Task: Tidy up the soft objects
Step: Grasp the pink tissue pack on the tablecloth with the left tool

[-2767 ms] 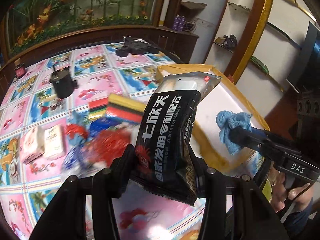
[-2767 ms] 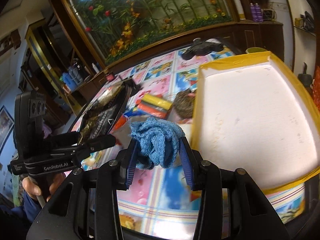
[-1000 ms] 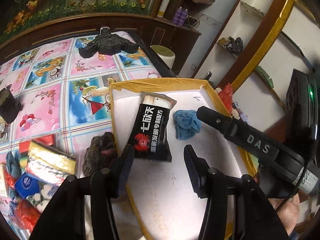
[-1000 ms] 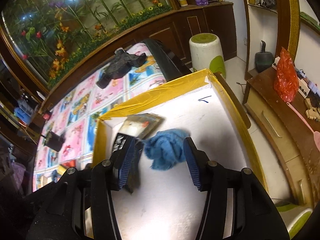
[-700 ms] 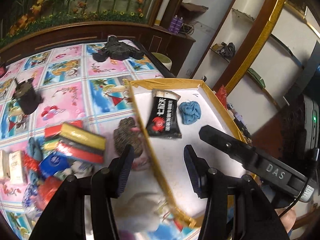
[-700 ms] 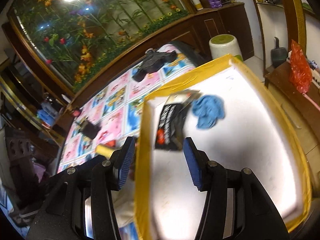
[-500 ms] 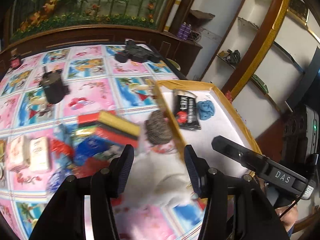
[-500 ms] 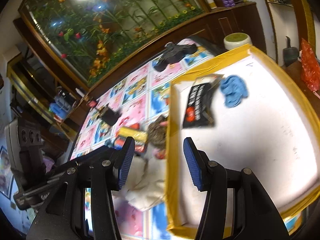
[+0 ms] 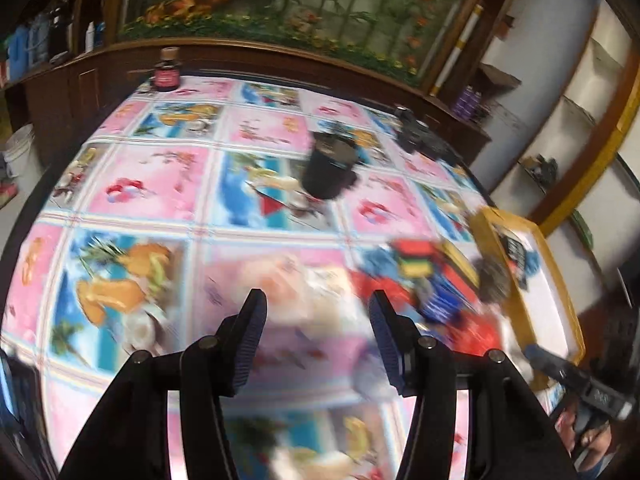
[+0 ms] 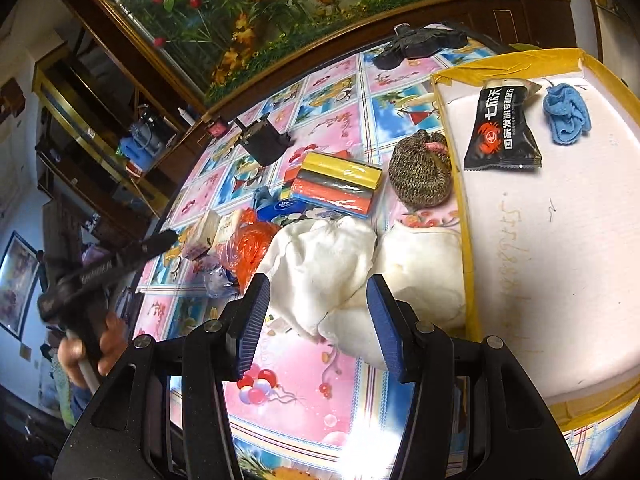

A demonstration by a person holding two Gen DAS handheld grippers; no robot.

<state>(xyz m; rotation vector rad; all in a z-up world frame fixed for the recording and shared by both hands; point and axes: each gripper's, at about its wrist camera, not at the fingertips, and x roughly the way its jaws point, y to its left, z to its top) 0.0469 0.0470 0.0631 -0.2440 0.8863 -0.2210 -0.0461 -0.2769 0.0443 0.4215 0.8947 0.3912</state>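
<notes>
A white foam tray (image 10: 560, 240) edged with yellow tape lies at the right. In it lie a black snack packet (image 10: 502, 128) and a blue cloth (image 10: 566, 114). My right gripper (image 10: 316, 320) is open and empty, just in front of a white cloth bundle (image 10: 348, 268) beside the tray. A brown knitted ball (image 10: 420, 172), stacked sponges (image 10: 336, 184) and an orange net bag (image 10: 248, 248) lie behind it. My left gripper (image 9: 318, 340) is open and empty over the tablecloth; its view is motion-blurred, with the tray (image 9: 544, 304) far right.
A black cup-like holder (image 10: 264, 140) and a black gadget (image 10: 420, 44) stand farther back on the patterned tablecloth (image 10: 304, 368). Small white packets (image 10: 212, 228) lie left of the net bag. A dark bottle (image 9: 166, 74) stands at the table's far edge. Wooden cabinets ring the table.
Both grippers released the packet and blue cloth into the tray and pulled back. The left has swung left over the table; the right now faces the white cloth bundle.
</notes>
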